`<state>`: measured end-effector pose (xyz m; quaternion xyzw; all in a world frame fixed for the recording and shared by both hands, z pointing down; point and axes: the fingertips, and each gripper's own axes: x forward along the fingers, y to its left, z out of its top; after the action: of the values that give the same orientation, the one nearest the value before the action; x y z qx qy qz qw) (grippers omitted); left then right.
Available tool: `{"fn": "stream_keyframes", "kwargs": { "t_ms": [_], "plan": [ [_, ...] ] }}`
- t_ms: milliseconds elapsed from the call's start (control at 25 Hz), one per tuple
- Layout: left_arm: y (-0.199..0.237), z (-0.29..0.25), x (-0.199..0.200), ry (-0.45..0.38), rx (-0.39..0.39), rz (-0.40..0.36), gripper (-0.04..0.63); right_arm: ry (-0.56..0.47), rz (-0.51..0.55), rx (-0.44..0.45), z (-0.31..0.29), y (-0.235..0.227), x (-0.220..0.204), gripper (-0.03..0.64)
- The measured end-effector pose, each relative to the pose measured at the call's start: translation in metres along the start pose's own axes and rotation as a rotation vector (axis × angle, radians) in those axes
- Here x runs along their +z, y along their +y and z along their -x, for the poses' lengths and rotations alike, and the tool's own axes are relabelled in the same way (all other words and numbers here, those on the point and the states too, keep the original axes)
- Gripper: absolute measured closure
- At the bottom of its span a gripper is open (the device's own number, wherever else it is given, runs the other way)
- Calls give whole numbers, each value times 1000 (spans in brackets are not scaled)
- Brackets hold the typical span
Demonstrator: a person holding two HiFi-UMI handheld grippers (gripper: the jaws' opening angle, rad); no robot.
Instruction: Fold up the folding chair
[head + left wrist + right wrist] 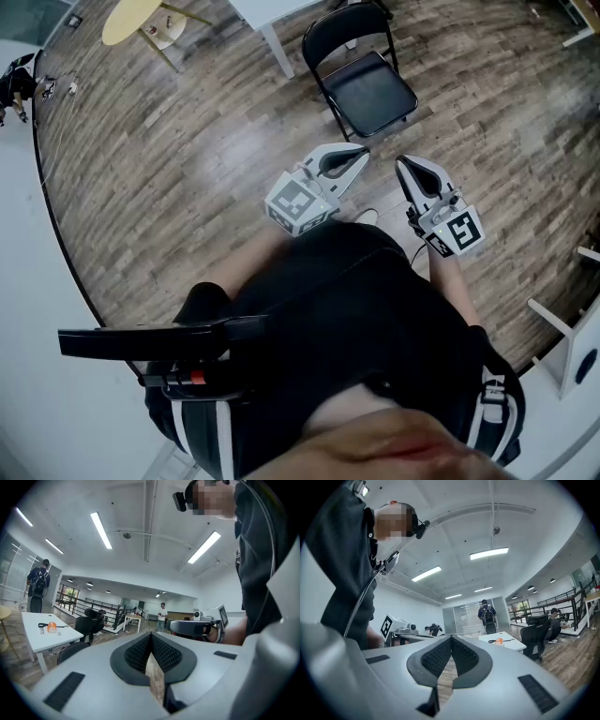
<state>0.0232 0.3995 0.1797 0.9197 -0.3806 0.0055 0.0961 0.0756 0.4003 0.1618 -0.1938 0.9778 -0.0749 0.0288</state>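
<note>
A black folding chair [361, 70] stands unfolded on the wood floor, seat toward me, in the head view; its backrest edge [70, 652] peeks out in the left gripper view. My left gripper [359, 156] is held level just short of the seat's front edge, jaws shut with nothing between them. Beside it on the right, my right gripper [405, 167] is also level and shut with nothing held. In the gripper views the left gripper's [151, 637] and right gripper's [451, 639] black pads meet at the tips.
A white table [272, 17] stands behind the chair to the left, also seen as white table [44, 632] with small items on it. A round yellow stool [131, 21] sits at top left. White furniture legs [562, 328] are at the right. Other people stand far off.
</note>
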Motion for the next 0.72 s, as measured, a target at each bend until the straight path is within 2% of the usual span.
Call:
{"fn": "stream_keyframes", "kwargs": {
  "t_ms": [440, 600, 720],
  "plan": [
    [-3, -4, -2, -13, 10, 24, 591, 26, 36, -14, 7, -7, -3, 607],
    [-9, -6, 0, -21, 11, 11, 591, -21, -16, 23, 16, -4, 3, 607],
    [-9, -9, -2, -12, 20, -5, 591, -12, -5, 35, 19, -3, 0, 607]
  ]
}}
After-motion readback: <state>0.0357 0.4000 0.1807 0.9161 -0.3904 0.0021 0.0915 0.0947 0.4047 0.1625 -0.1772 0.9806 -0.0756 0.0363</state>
